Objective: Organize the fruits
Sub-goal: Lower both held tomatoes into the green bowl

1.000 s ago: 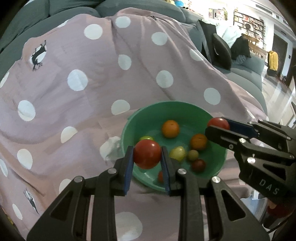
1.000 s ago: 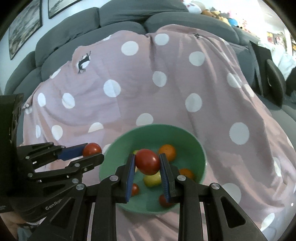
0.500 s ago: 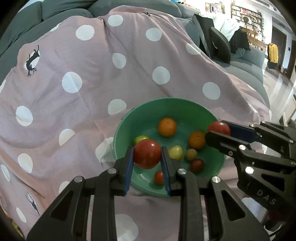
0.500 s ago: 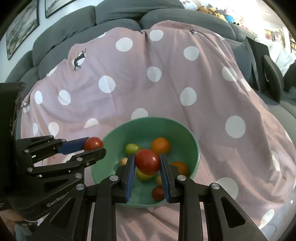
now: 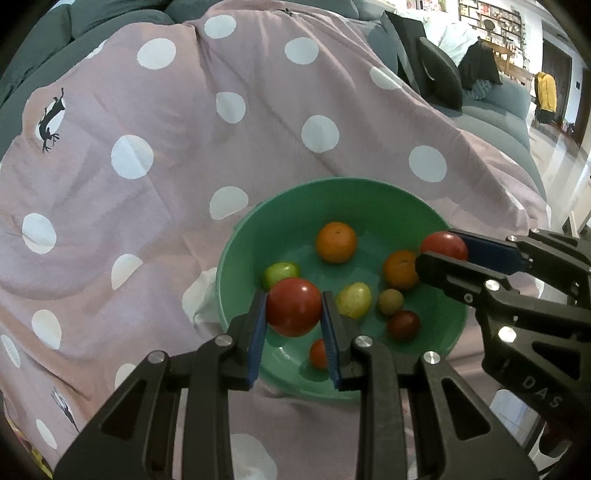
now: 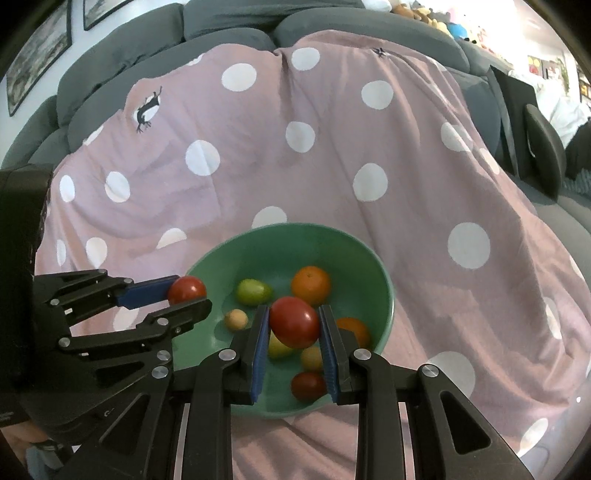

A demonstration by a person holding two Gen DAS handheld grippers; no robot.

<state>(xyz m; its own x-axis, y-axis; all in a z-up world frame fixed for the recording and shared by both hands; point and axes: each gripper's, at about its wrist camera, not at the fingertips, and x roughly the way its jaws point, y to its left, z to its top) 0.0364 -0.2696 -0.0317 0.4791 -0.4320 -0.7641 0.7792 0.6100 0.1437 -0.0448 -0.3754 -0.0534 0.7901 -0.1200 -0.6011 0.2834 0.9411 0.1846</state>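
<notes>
Your left gripper [image 5: 294, 314] is clamped on a red tomato [image 5: 293, 307], its blue pads pressed against both sides of the fruit. It hangs over the near left rim of the green bowl [image 5: 258, 221]. Seen from the right wrist camera, that gripper reaches in from the left with the tomato [image 6: 187, 290] at the bowl's left edge.

Your right gripper [image 6: 294, 326] is likewise closed on a second red tomato [image 6: 294, 322], held above the near part of the bowl [image 6: 384, 291]. From the left wrist camera it enters from the right, its tomato [image 5: 444, 245] over the bowl's right rim.

Bowl contents, left view: two orange fruits [image 5: 336, 242] [image 5: 400, 269], a green one [image 5: 280, 273], a yellow-green one [image 5: 354, 300], a small tan one [image 5: 390, 301], a dark red one [image 5: 403, 325], and a small red one [image 5: 318, 353] partly hidden behind your left finger.

The bowl sits on a pink polka-dot blanket [image 5: 147, 203] draped over a grey sofa [image 6: 221, 22].
</notes>
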